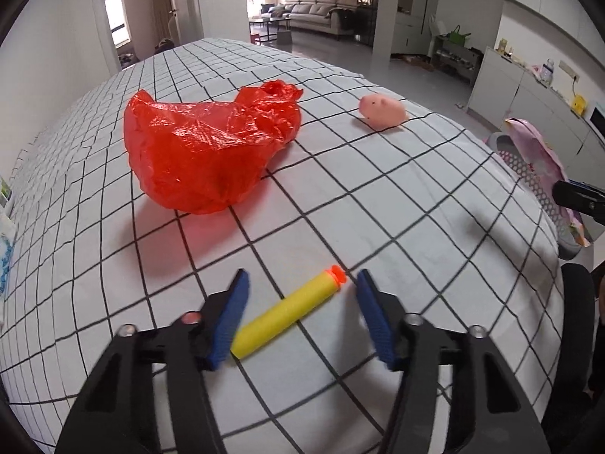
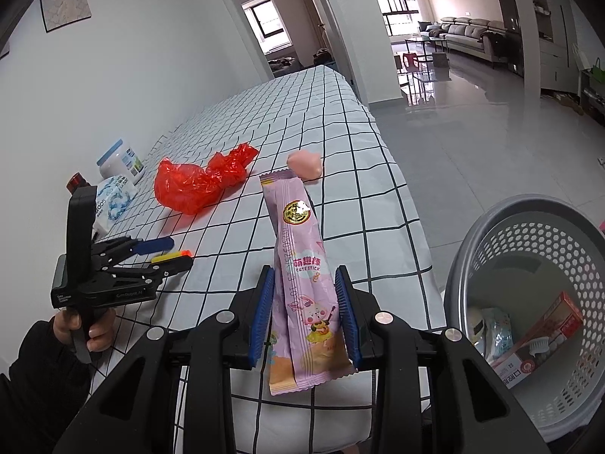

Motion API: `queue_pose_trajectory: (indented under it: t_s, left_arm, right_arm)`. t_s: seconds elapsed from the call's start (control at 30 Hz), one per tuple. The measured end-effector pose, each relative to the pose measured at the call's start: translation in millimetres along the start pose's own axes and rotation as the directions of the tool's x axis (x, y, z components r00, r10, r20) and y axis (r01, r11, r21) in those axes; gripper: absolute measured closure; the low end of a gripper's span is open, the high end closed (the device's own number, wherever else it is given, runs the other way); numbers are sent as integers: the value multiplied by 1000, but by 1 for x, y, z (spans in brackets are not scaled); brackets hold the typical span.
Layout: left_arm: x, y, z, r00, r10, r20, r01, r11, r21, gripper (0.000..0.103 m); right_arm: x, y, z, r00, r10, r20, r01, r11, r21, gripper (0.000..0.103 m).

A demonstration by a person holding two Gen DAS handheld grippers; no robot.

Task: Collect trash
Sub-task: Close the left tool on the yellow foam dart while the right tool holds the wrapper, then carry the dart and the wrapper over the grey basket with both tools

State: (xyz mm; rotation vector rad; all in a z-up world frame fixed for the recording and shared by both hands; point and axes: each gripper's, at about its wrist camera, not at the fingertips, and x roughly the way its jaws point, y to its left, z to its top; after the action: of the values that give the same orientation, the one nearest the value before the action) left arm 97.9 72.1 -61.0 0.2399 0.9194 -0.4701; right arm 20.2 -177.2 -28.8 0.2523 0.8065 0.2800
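Left gripper (image 1: 300, 312) is straddling a yellow dart (image 1: 289, 312), jaws spread; right gripper (image 2: 306, 316) is pinching a pink wrapper (image 2: 304, 283).

pink toy (image 2: 305, 164) partly behind wrapper (image 2: 308, 287); basket (image 2: 491, 219) cut by right edge

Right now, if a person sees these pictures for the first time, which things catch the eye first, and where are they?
The crumpled red plastic bag stands out most, lying in the middle of the checked tablecloth. Next is the yellow foam dart with its orange tip, lying between the fingers of the left claw, which do not yet press it. The right claw grips a pink snack wrapper beside a grey perforated basket.
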Motion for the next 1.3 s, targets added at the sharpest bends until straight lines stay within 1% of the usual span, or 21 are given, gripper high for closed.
queue_pose_trajectory:
  t_s: [0.07,0.1,0.17,0.27,0.37,0.53,0.7,0.87,0.97,1.13,1.3]
  left_arm:
    - [-2,-3,-3,1000,-5,4,5,1000,-1,61]
    - [-3,-4,-3,1000,-6,5,6,1000,-3,64]
    - [-4,-6,-5,1000,-7,6,7,1000,-8,76]
    - [-7,-9,-7,1000,-2,6,2,1000,-25,85]
    - [-10,-12,-9,1000,-3,2,3,999,-50,89]
    - [-19,-23,-11,1000,21,22,-19,996,-87,90]
    - [-36,-44,-4,995,58,76,-48,991,-127,90]
    - [-49,-75,8,990,78,120,-63,991,-120,90]
    - [-52,-99,16,983,105,153,-90,991,-103,90]
    - [-46,-138,28,982,74,172,-60,995,-83,90]
    - [-38,-183,43,983,4,184,7,998,-56,90]
  right_arm:
    - [-2,-2,-1,1000,1,2,-1,1000,3,71]
    - [-2,-2,-1,1000,2,2,-2,1000,5,71]
    - [-2,-2,-1,1000,3,2,-3,1000,7,71]
    - [-3,-3,-2,1000,6,3,-6,1000,6,71]
    - [-4,-5,-3,1000,11,6,-11,1000,9,71]
    - [-6,-9,-6,1000,10,8,-10,1000,14,71]
    - [-11,-15,-10,1000,8,13,-8,1000,21,71]
    - [-21,-26,-17,1000,-11,26,10,1000,29,71]
    - [-30,-37,-22,999,-38,37,37,999,35,71]
    - [-48,-66,-33,994,-92,50,88,994,70,71]
    - [-67,-102,-44,988,-143,59,134,982,134,71]
